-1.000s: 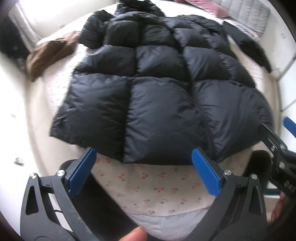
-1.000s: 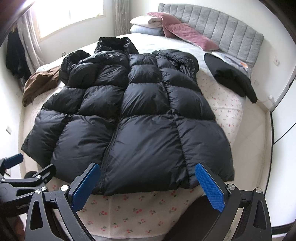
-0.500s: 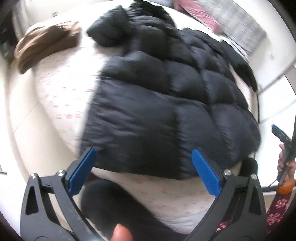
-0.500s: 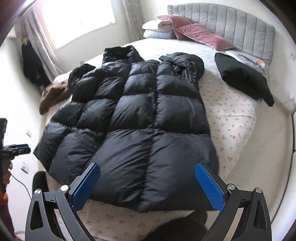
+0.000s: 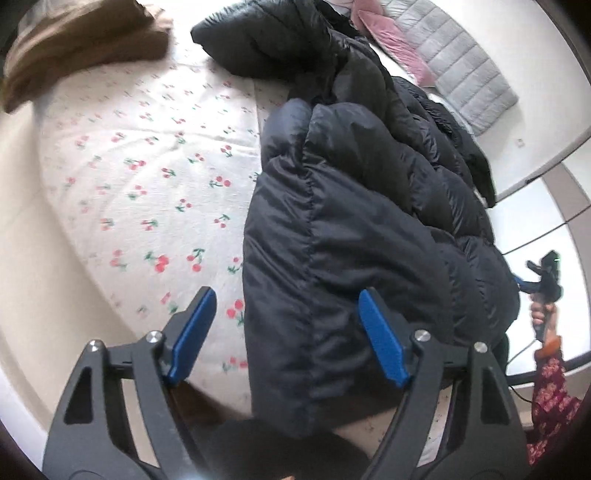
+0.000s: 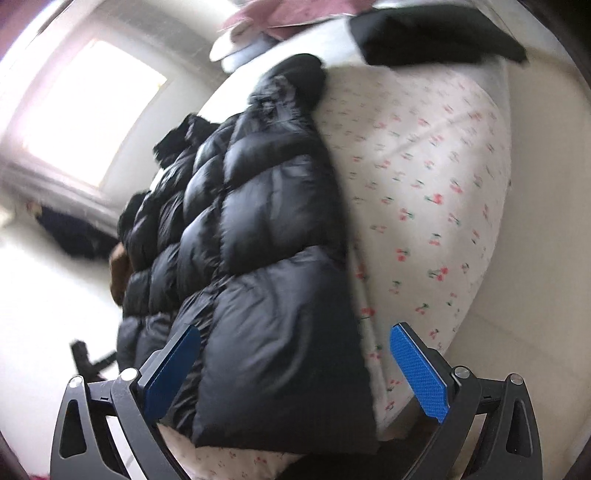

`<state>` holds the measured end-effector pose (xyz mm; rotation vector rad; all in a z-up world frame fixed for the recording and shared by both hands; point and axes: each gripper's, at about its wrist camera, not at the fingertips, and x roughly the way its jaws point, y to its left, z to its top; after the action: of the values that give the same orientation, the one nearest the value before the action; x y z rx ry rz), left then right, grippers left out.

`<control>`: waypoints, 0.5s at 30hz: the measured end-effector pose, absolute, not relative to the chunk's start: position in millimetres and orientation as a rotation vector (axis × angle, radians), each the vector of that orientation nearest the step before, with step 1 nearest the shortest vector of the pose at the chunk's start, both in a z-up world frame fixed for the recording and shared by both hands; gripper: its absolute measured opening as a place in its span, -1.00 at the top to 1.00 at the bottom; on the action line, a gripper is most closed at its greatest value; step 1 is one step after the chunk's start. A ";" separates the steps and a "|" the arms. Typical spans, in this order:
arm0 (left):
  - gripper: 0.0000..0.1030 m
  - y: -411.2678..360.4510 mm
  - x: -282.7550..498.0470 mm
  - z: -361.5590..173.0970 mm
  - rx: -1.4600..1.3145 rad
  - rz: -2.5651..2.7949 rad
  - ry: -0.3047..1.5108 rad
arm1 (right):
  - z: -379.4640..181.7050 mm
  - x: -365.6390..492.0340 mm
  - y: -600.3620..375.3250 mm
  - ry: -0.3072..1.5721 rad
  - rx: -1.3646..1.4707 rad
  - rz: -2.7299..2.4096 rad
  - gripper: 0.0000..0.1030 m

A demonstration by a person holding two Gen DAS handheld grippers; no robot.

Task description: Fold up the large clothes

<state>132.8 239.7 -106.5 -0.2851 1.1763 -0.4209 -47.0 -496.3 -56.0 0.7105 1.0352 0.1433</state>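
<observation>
- The bed [image 5: 140, 155], under a white sheet printed with small red cherries, fills most of both wrist views.
- A black puffer jacket [image 5: 354, 229] lies spread along the bed, its quilted panels running from the near hem up toward 12 o'clock; in the right wrist view the jacket [image 6: 258, 258] runs from the near bed edge toward 11 o'clock.
- A brown garment [image 5: 74, 48] sits bunched at 10 o'clock in the left view, apart from the jacket.
- A folded black garment [image 6: 436, 37] rests at 1 o'clock in the right view, near pink pillows [image 6: 280, 18].
- The left gripper [image 5: 288, 336] is spread wide, holding nothing; the jacket's left hem corner lies between its blue fingers [image 5: 380, 339], nearer the right one. Whether they touch it is unclear.
- The right gripper [image 6: 295, 373] is likewise wide apart and empty; the jacket's right hem corner lies between its fingers [image 6: 417, 373], close by the left one.
- Seen from the left view at 3 o'clock, the right gripper [image 5: 543, 277] is held level in the person's hand [image 5: 541, 317], just beyond the jacket's far hem.
</observation>
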 end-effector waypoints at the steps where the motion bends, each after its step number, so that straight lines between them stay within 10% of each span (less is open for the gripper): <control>1: -0.55 242.9 136.6 -111.7 -0.317 -0.446 1.178 | -65.3 -46.6 -501.1 1.037 0.749 0.149 -0.97; 8: -0.40 214.5 131.8 -129.7 -0.485 -0.670 1.220 | -121.8 -37.5 -483.6 1.134 0.886 0.270 -0.61; 10: 0.22 197.8 119.4 -122.6 -0.499 -0.714 1.222 | -131.7 -35.8 -473.6 1.147 0.940 0.315 -0.04; 15: 0.68 160.8 84.8 -70.4 -0.554 -0.829 1.144 | -102.8 -40.3 -456.0 0.995 1.015 0.440 0.78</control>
<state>84.8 160.8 -70.4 -0.5537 1.1444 -0.8294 -40.3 -456.0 -102.8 1.0146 0.9952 0.4397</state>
